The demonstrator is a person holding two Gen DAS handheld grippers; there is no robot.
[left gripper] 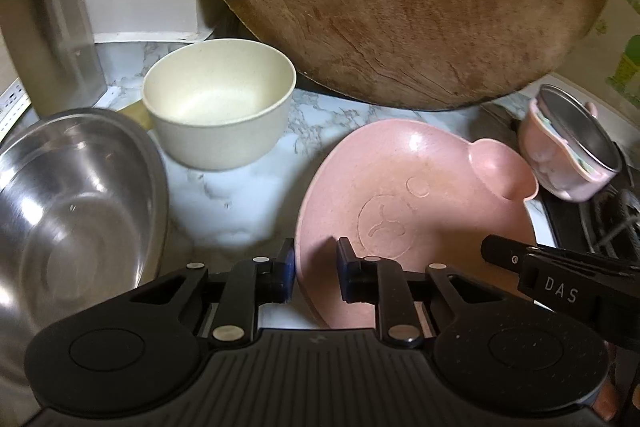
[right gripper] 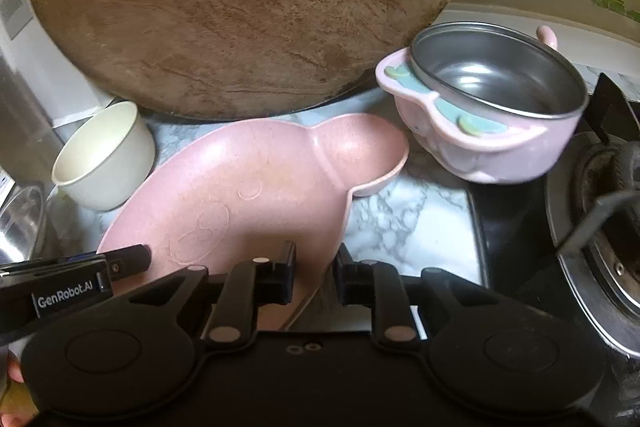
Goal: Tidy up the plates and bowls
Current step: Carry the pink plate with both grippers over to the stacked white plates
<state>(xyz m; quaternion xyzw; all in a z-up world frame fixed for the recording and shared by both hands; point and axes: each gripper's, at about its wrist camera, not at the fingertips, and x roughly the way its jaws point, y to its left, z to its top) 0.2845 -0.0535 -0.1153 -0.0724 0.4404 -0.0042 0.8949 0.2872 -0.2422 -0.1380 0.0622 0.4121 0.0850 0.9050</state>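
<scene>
From the left wrist, the left gripper (left gripper: 314, 259) pinches the near-left rim of the pink bear-shaped plate (left gripper: 412, 195) on the marble counter (left gripper: 224, 203); keep that edge level. From the right wrist, the right gripper (right gripper: 316, 273) clamps the plate's (right gripper: 256, 183) near-right rim, so both should lift together, clear of the cream bowl (right gripper: 104, 155) and the pink steel-lined bowl (right gripper: 488, 107).

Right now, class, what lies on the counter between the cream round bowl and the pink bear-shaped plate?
Nothing: only bare marble-patterned countertop separates the cream round bowl from the pink bear-shaped plate, clearest in the left wrist view.
</scene>
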